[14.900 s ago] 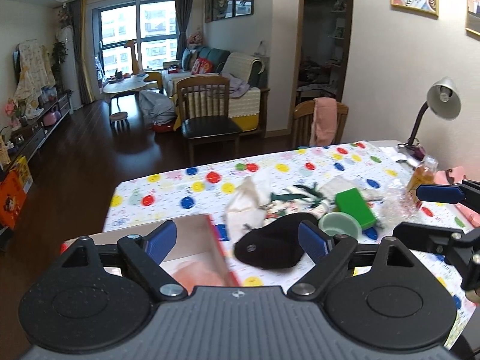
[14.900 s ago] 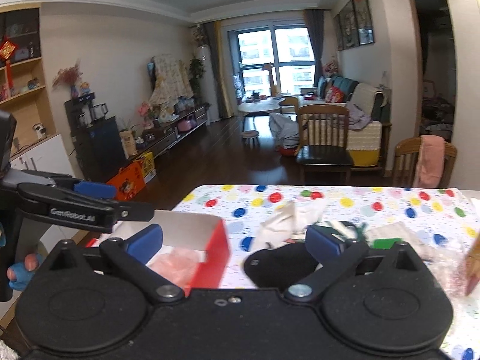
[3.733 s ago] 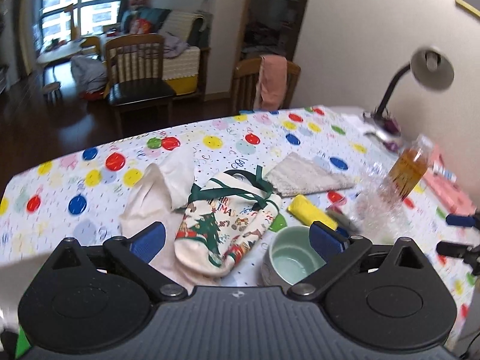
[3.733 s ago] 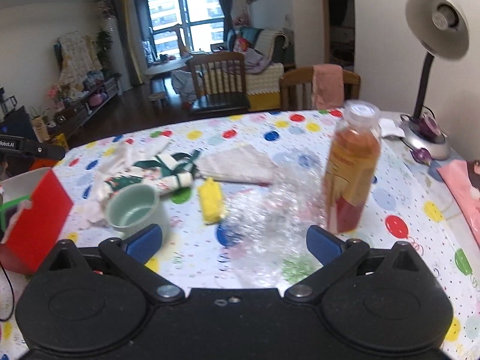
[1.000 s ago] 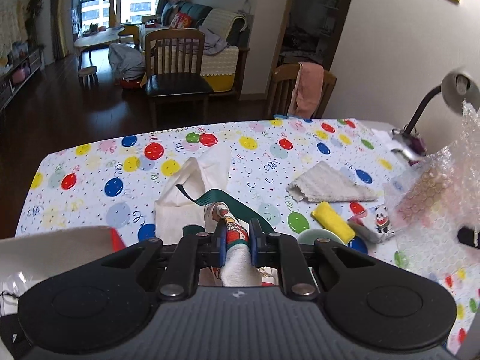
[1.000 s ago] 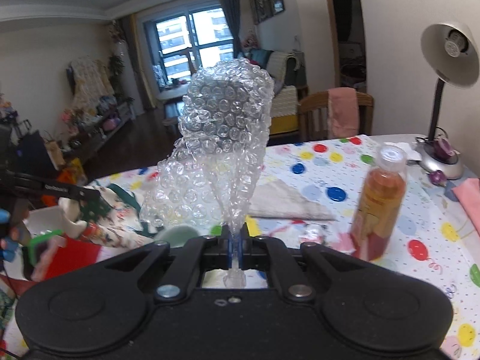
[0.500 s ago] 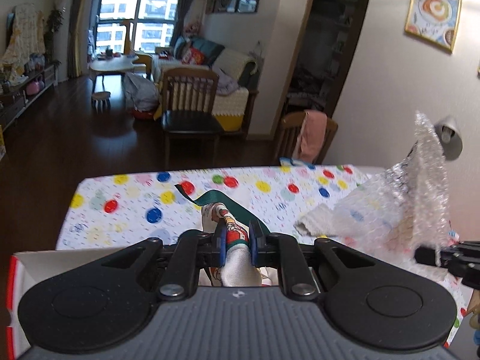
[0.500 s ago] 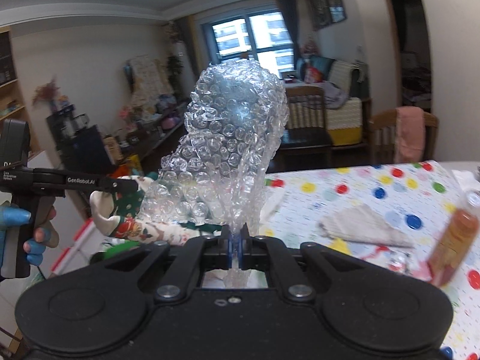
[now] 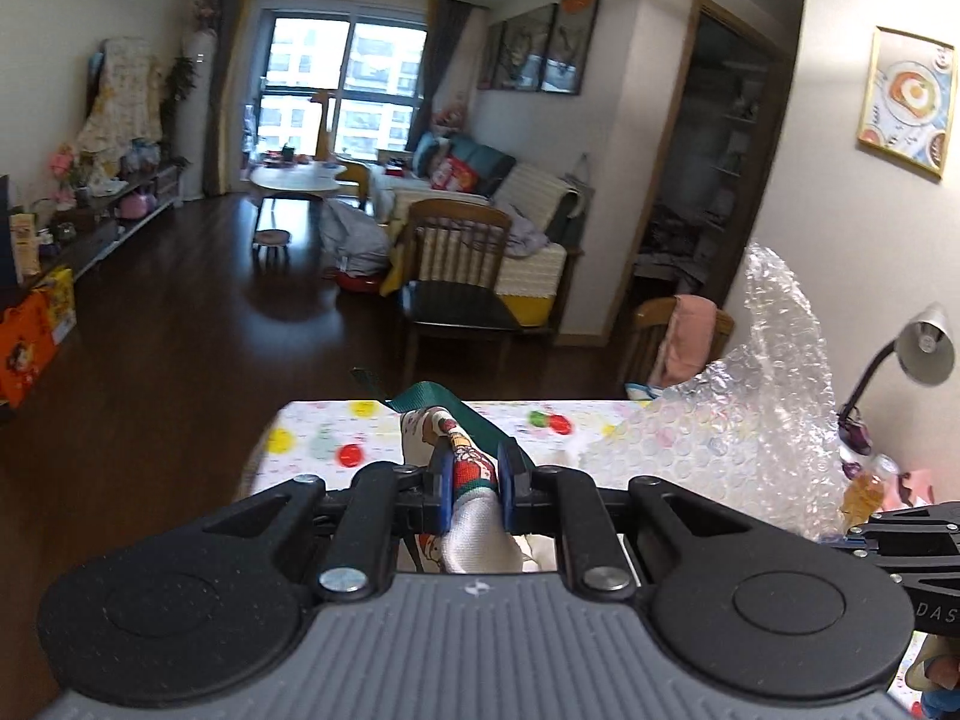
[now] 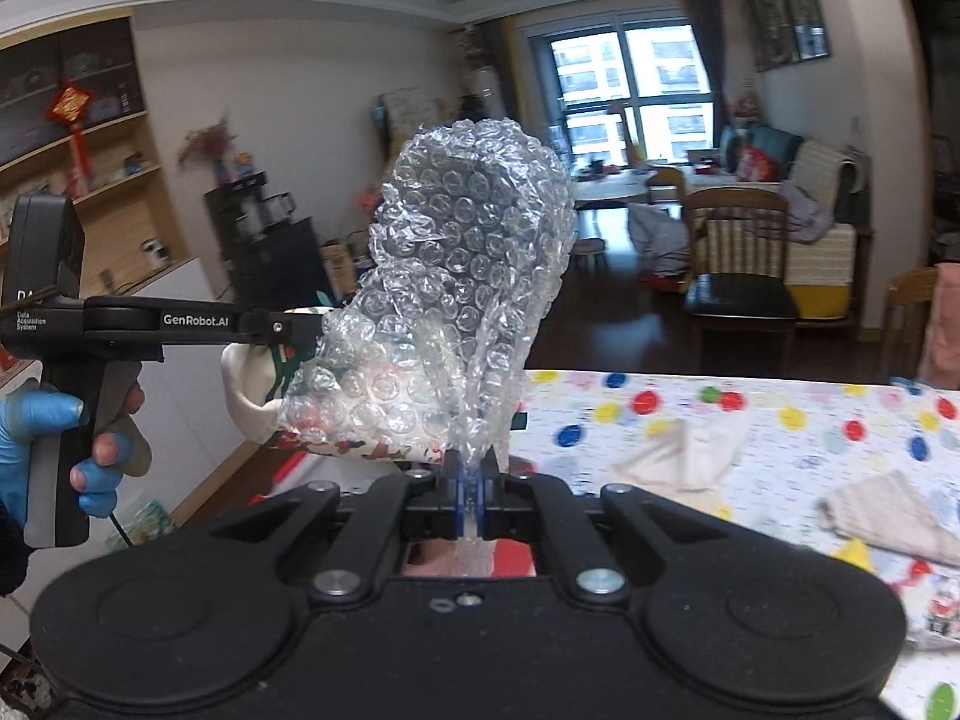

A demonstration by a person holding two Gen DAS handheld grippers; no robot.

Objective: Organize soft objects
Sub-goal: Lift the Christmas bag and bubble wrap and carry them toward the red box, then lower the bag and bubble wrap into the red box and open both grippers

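My left gripper [image 9: 474, 480] is shut on a white printed cloth pouch [image 9: 471, 516] with a green ribbon [image 9: 432, 399], held up in the air. From the right wrist view the pouch [image 10: 252, 384] hangs from the left gripper [image 10: 300, 327], partly hidden behind a sheet of bubble wrap [image 10: 474, 276]. My right gripper [image 10: 472, 480] is shut on the bottom of that sheet, which stands upright above the fingers. The bubble wrap [image 9: 750, 438] also fills the right of the left wrist view. A red box [image 10: 516, 555] shows just below the right fingers.
The polka-dot table [image 10: 780, 480] carries a cream cloth [image 10: 678, 456] and a grey towel [image 10: 888, 516]. A lamp [image 9: 924, 348] and an orange bottle [image 9: 864, 489] stand at its right side. A gloved hand [image 10: 36, 420] holds the left gripper's handle. Wooden chairs [image 9: 462, 276] stand beyond.
Both grippers have risen and swung left with their loads. The table has sunk lower in both views, and the pouch has come close beside the bubble wrap.
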